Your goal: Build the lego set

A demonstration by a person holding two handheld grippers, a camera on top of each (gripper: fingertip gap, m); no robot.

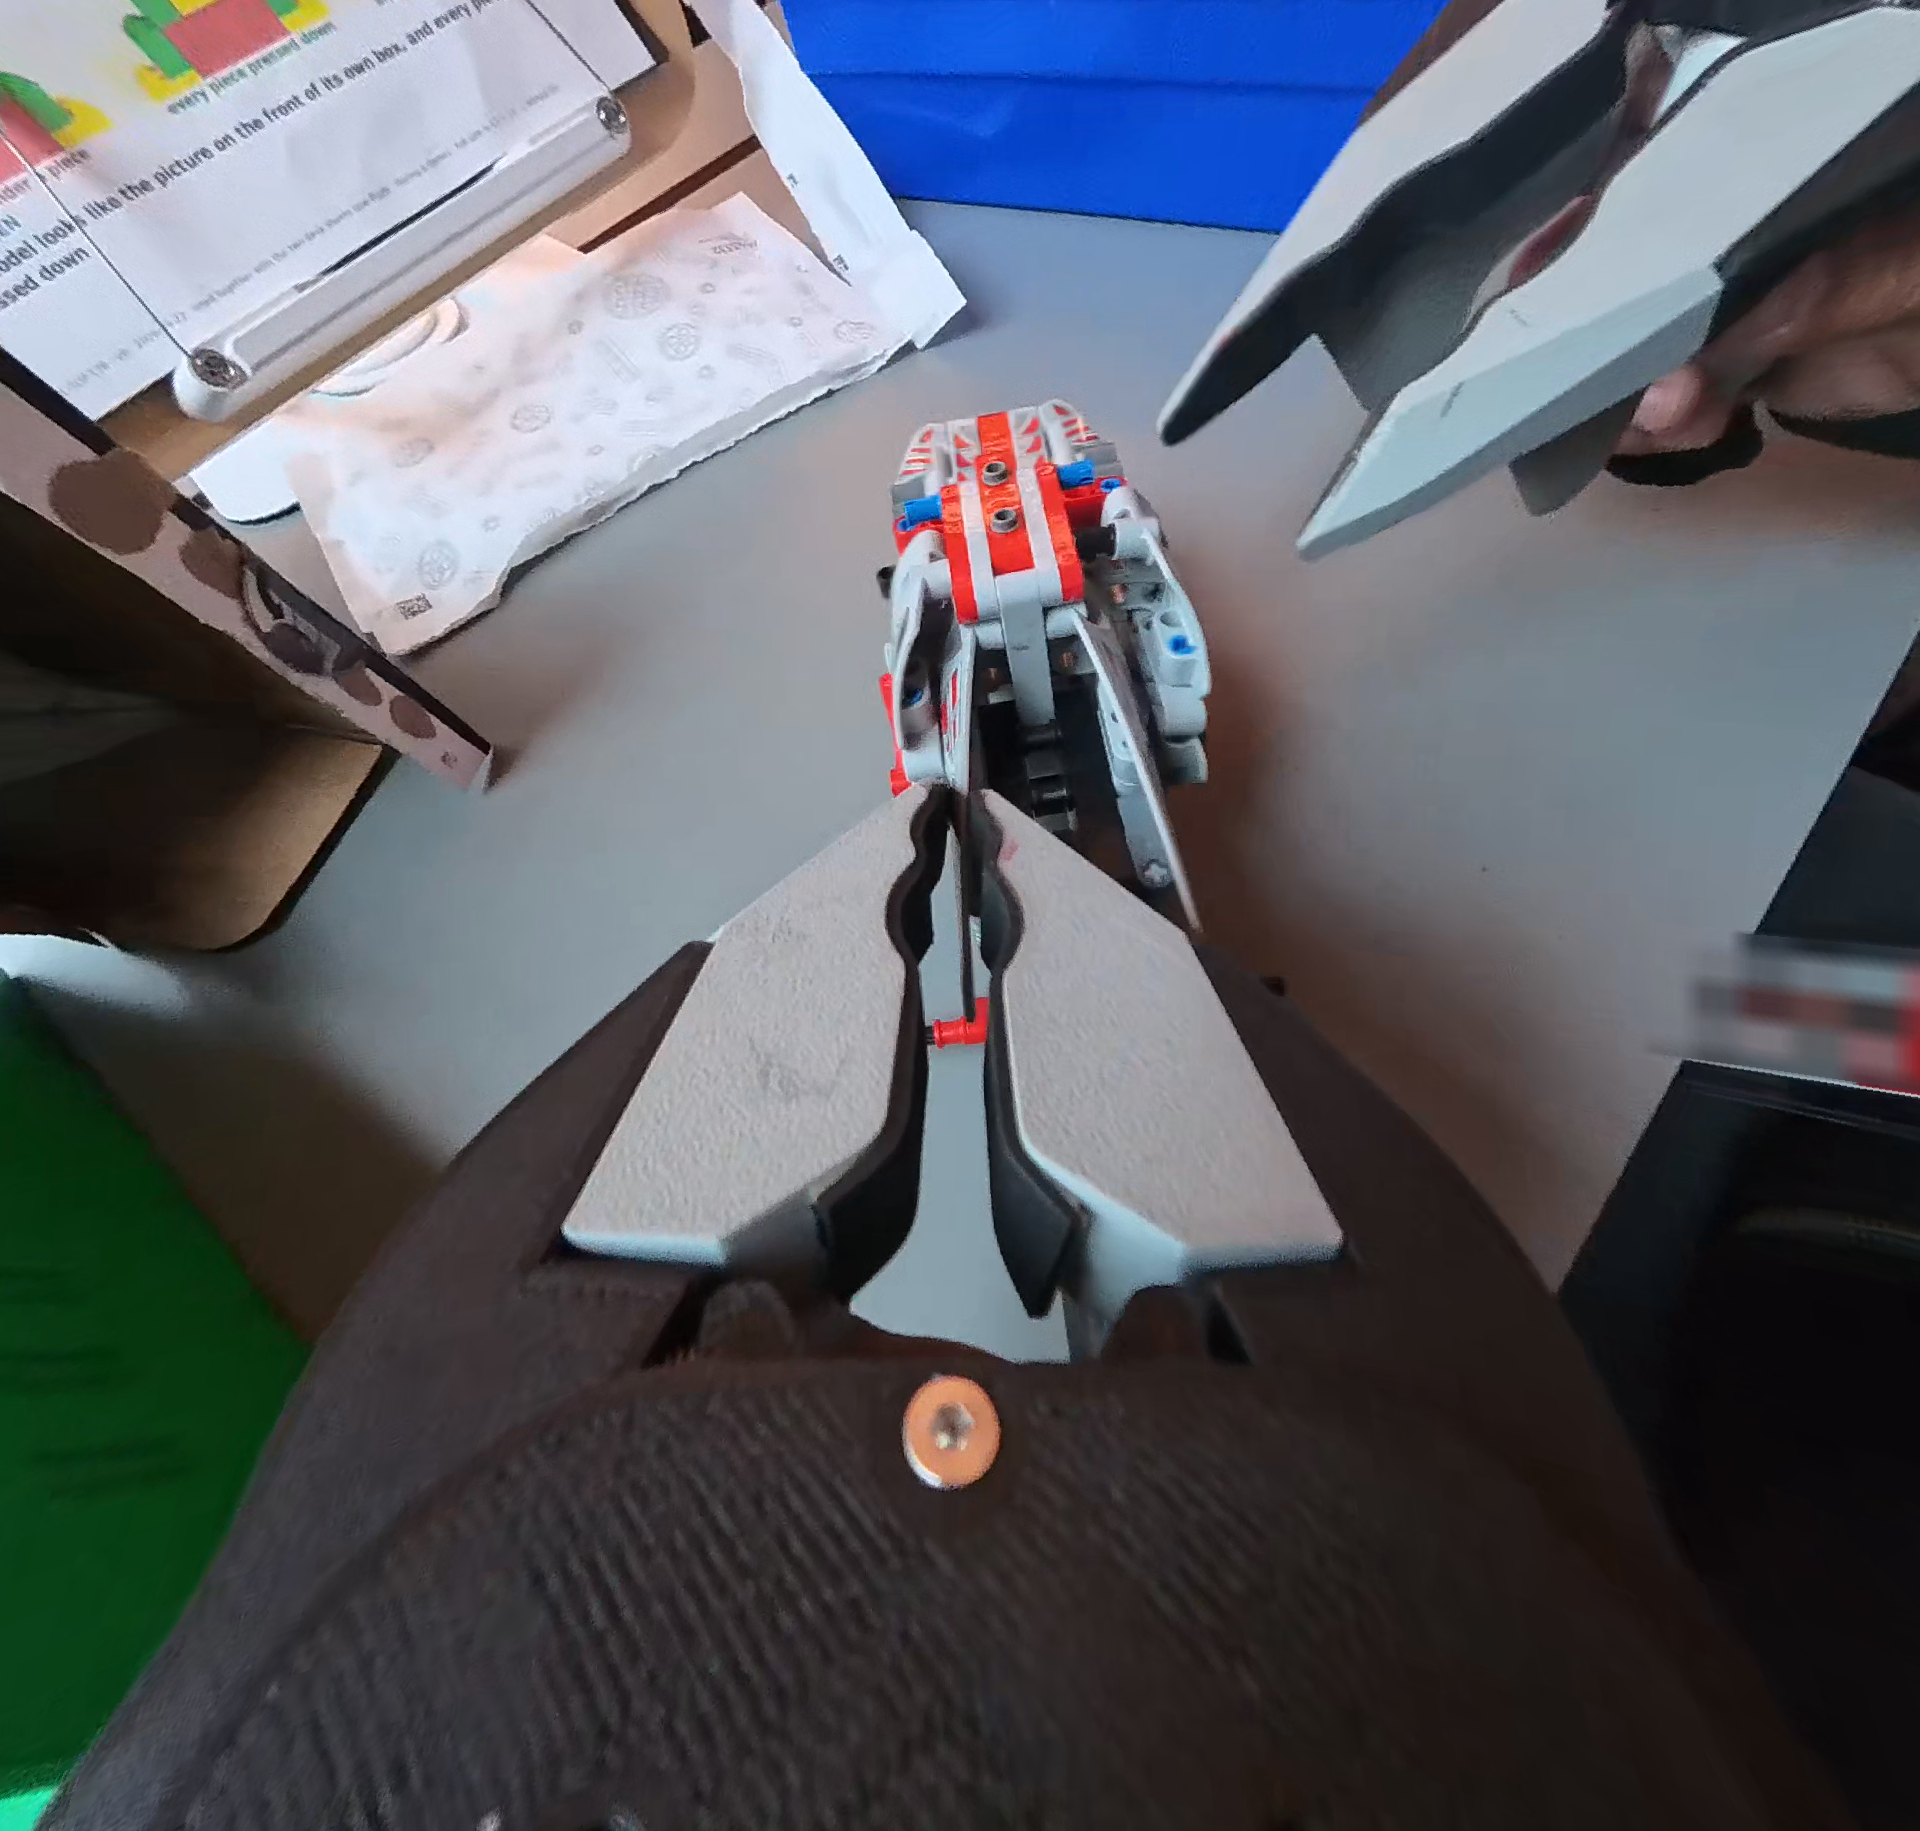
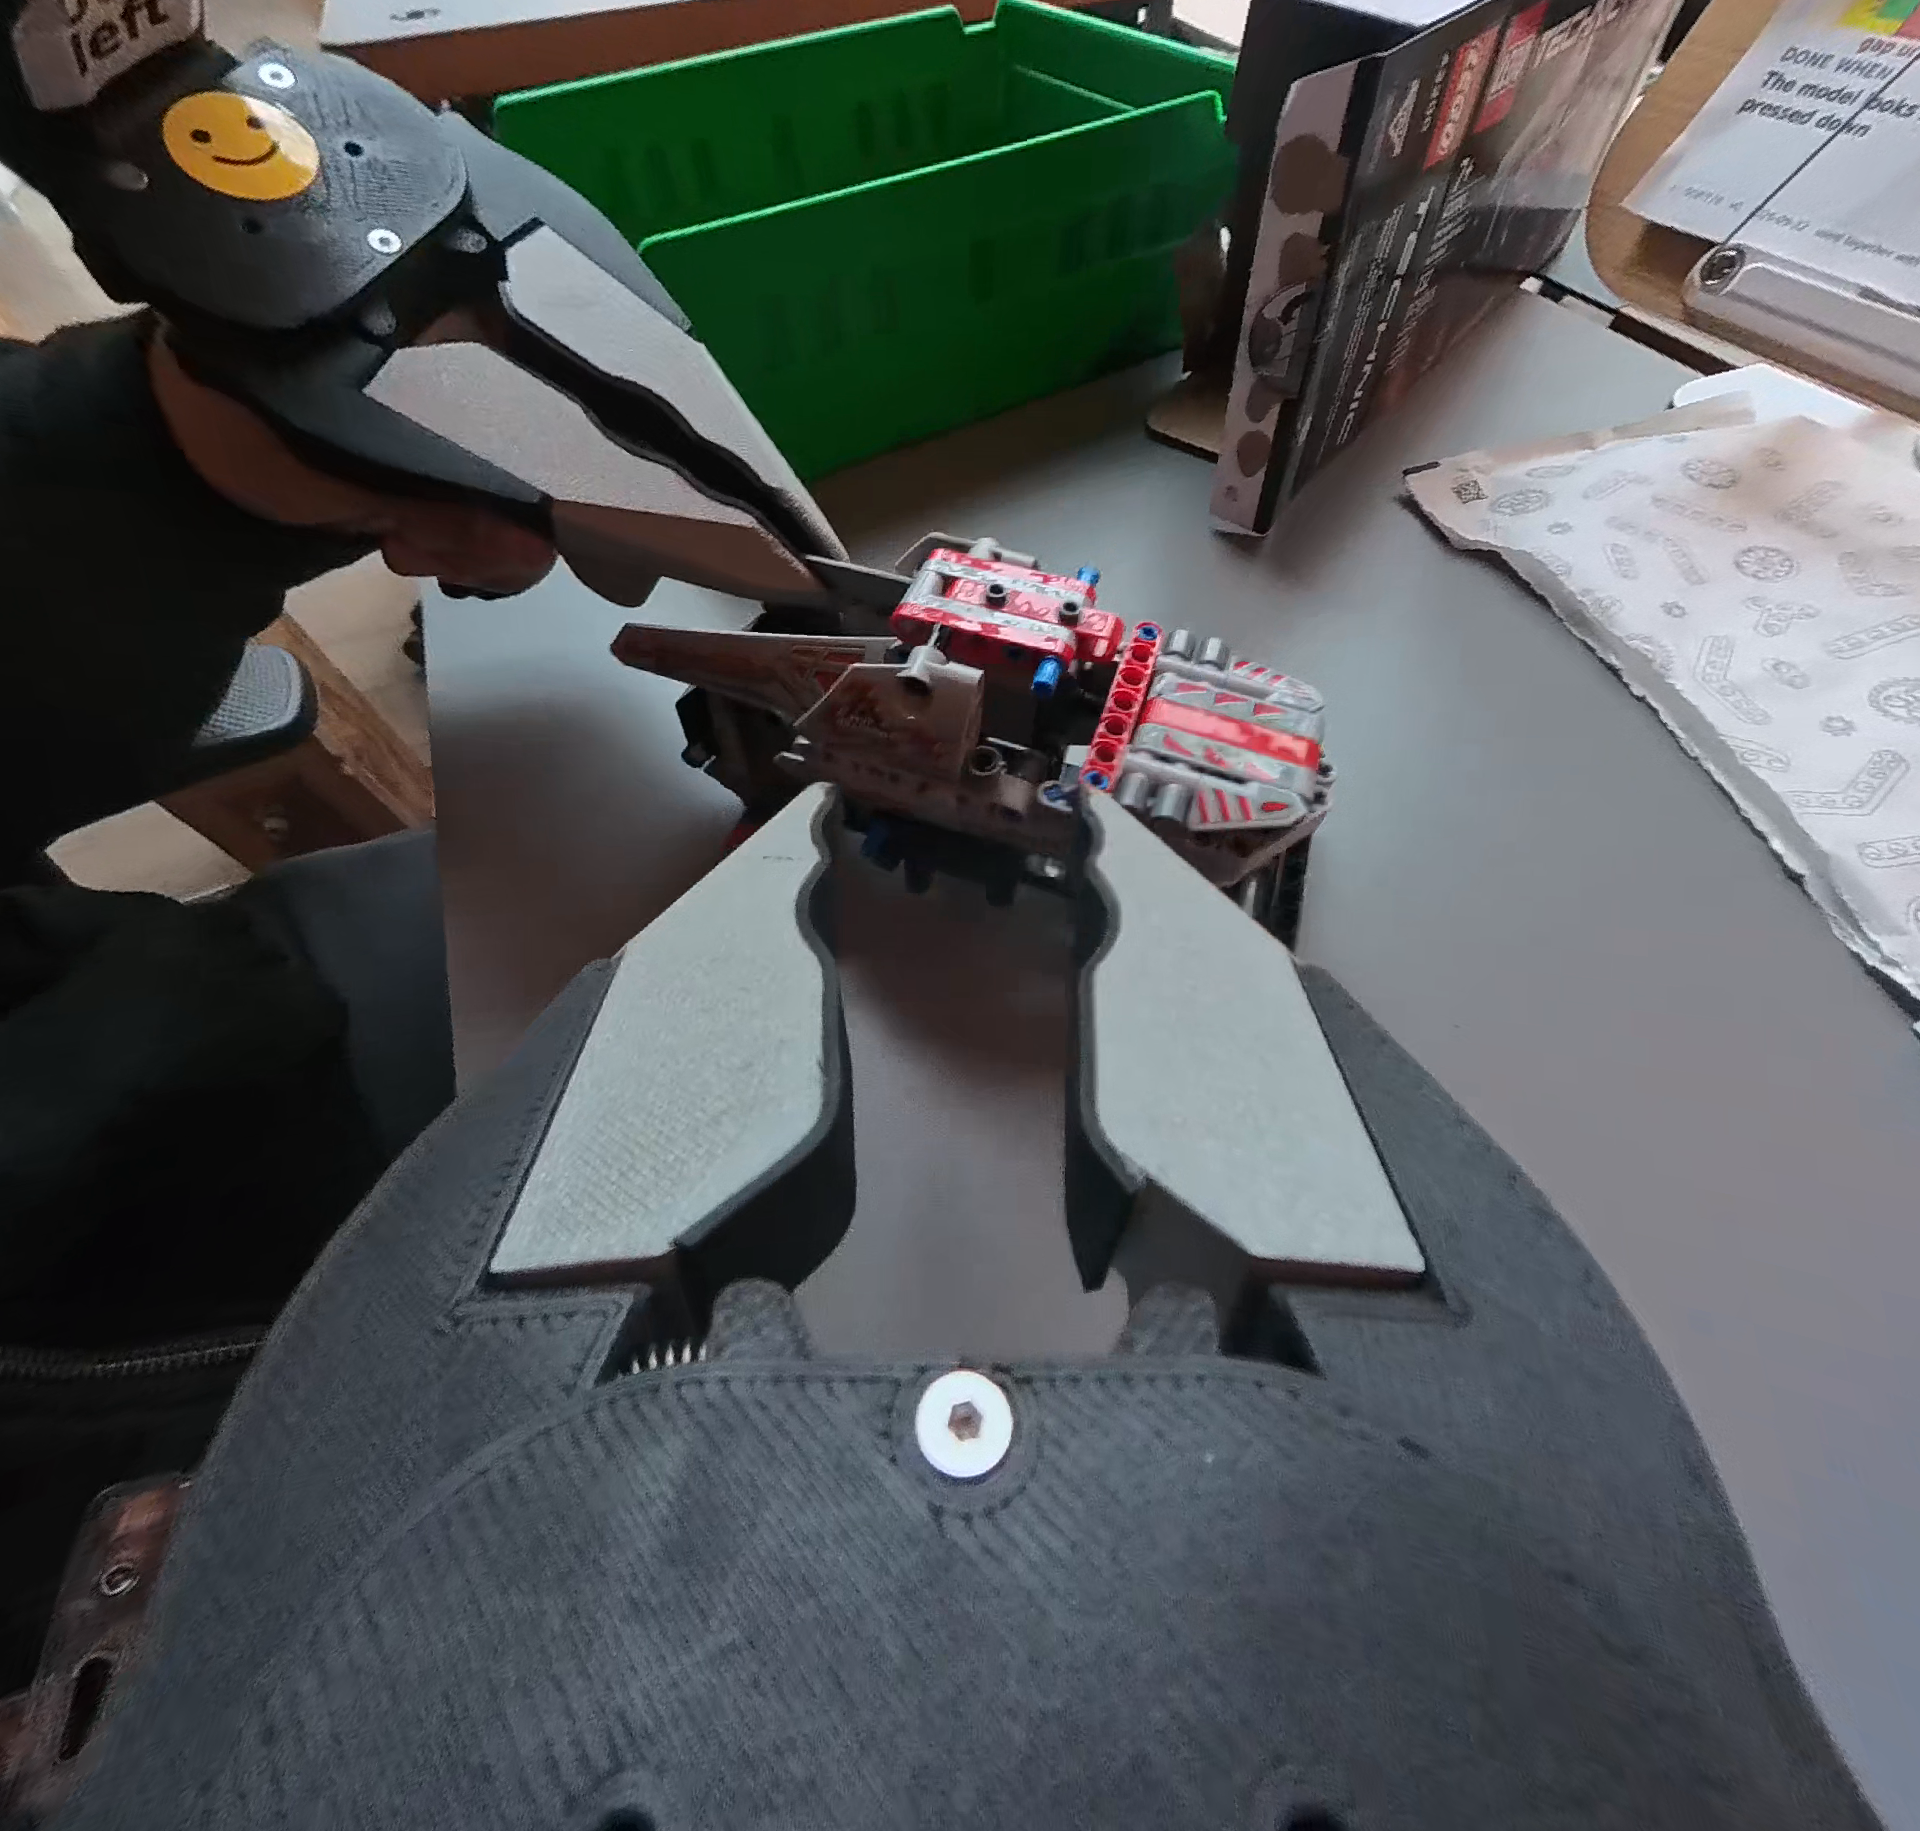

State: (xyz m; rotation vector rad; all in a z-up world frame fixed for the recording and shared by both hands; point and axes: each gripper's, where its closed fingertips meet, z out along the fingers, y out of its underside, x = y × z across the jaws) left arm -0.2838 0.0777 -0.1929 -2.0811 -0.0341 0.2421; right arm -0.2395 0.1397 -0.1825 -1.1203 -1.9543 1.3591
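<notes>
The red, grey and white lego model stands on the grey table. It also shows in the right wrist view. My left gripper is shut on a thin grey panel at the model's near end. The panel's dark edge and a small red pin show in the gap between the fingers. In the right wrist view the left gripper grips that panel from the left. My right gripper is open, its fingertips at the model's near side, apart from it. In the left wrist view the right gripper hovers at upper right.
A blue bin stands behind the model. A green bin and the dark lego box stand at the back. A torn paper bag lies to the right. An instruction sheet on a stand is beside it. The gap from one gripper's tips to the other's is roughly 8 cm.
</notes>
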